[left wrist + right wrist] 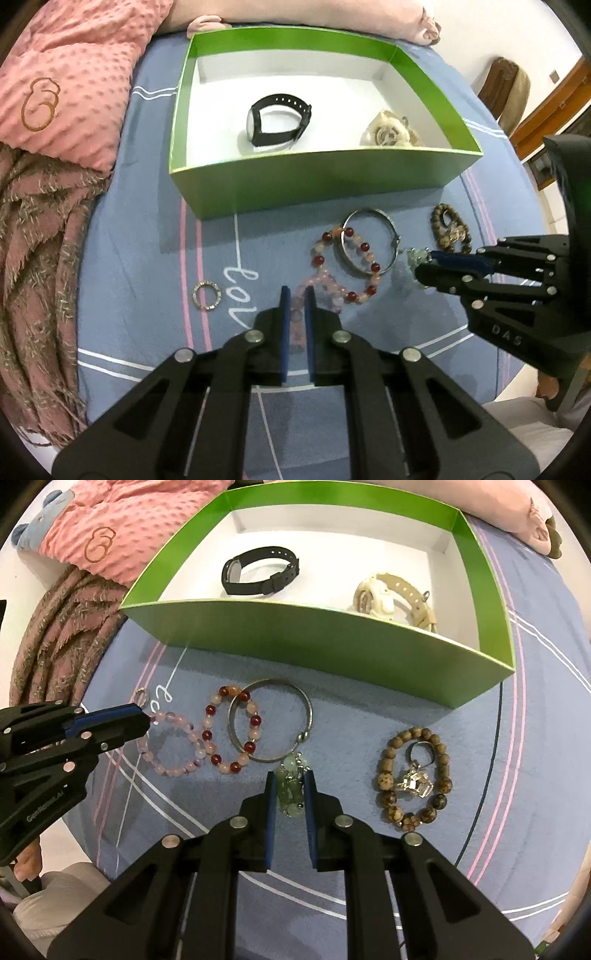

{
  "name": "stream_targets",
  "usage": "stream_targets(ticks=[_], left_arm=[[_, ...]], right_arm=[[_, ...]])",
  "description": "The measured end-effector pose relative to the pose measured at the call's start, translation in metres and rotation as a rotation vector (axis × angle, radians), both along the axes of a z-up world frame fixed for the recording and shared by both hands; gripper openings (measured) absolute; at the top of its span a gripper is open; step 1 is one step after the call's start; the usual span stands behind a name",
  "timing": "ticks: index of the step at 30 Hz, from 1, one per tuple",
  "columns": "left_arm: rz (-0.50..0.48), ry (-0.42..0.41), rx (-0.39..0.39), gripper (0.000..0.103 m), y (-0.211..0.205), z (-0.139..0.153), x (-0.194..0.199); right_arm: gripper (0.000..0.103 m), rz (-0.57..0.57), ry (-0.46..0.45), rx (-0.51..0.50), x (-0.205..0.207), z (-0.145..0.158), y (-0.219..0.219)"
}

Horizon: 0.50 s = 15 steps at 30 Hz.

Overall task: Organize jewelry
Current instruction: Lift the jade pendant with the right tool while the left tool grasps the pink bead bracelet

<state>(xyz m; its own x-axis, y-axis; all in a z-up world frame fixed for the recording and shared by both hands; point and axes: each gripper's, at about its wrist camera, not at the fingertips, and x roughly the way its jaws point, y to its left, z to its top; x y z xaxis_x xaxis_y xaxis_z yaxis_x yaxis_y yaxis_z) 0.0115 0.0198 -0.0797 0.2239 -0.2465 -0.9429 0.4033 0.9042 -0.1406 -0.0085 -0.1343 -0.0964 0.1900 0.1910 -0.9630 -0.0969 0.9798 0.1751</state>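
My left gripper (pixel 297 295) is shut on one end of a pale pink bead bracelet (pixel 327 282); the rest of it trails onto the blue sheet. From the right wrist the same left gripper (pixel 147 720) shows at the left with the pink bracelet (pixel 173 771). My right gripper (pixel 291 775) is shut on a pale green jade bead piece (pixel 290 794). From the left wrist the right gripper (pixel 424 264) pinches that jade piece (pixel 417 256). The green box (pixel 325 173) holds a black watch (pixel 277 123) and a beige watch (pixel 388 129).
On the sheet lie a red-and-pink bead bracelet (pixel 211 710), a silver bangle (pixel 271 682) overlapping it, a brown wooden bead bracelet (pixel 388 779) around a crystal pendant (pixel 412 782), and a small ring (pixel 194 295). A pink blanket (pixel 66 74) and fringed scarf (pixel 37 258) border the left.
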Motion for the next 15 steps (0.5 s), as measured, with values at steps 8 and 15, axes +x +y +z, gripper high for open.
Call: stream_targets(ticks=[8,15], left_arm=[[0.032,0.085,0.032,0.016,0.003,-0.033,0.003],[-0.005,0.061,0.074,0.032,-0.004,-0.033,-0.001]], right_arm=[[0.014,-0.008,0.021,0.017,-0.001,-0.006,-0.001],[0.014,-0.020,0.029,0.021,0.001,-0.008,-0.002]])
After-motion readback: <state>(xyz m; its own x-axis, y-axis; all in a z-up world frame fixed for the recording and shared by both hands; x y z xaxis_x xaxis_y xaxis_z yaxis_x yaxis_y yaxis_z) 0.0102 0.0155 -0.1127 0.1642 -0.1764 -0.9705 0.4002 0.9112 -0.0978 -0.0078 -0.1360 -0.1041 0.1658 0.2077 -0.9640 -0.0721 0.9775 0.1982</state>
